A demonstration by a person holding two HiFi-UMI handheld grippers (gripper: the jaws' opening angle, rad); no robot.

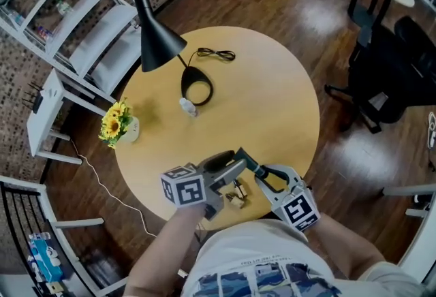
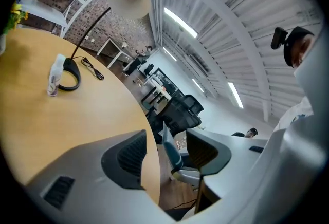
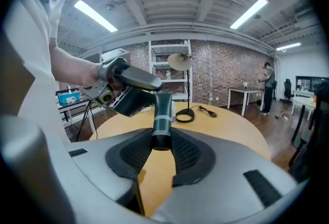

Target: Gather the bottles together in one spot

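- Right gripper [image 3: 162,136] is clenched on the tube [image 3: 163,107], with the pads on its lower end. The tube sticks up out of the jaws, near upright.
- Left gripper [image 2: 167,140] is released, jaws apart. The tube's other end sits in the gap, and neither pad seems to press it.
- The tube is over the near edge of the table [image 1: 272,98], in front of the person. It looks clear of the top.
- Step, my read: carry the tube to the clear bottle [image 1: 187,106], which stands well apart from it, just beside the lamp [image 1: 158,47].
- Do it well: the hold is low on a tall thing and may swing, so keep the right grip firm and the tube upright. Go slow.
- The left gripper should either close on the top to steady it or back off. Half-in like this, it could knock the tube.
- Set the tube down just beside the clear bottle, off the lamp's ring and away from the cord [image 1: 216,54]. Let go only once the base sits flat.
- Looks: slim, dark teal, with a grey band about mid-height. In the left gripper view it looks flattened.
- It is probably soft-walled, so a hard squeeze may dent it.
- Small tan bits [image 1: 236,199] lie on the table under the grippers. I can't tell what they are.
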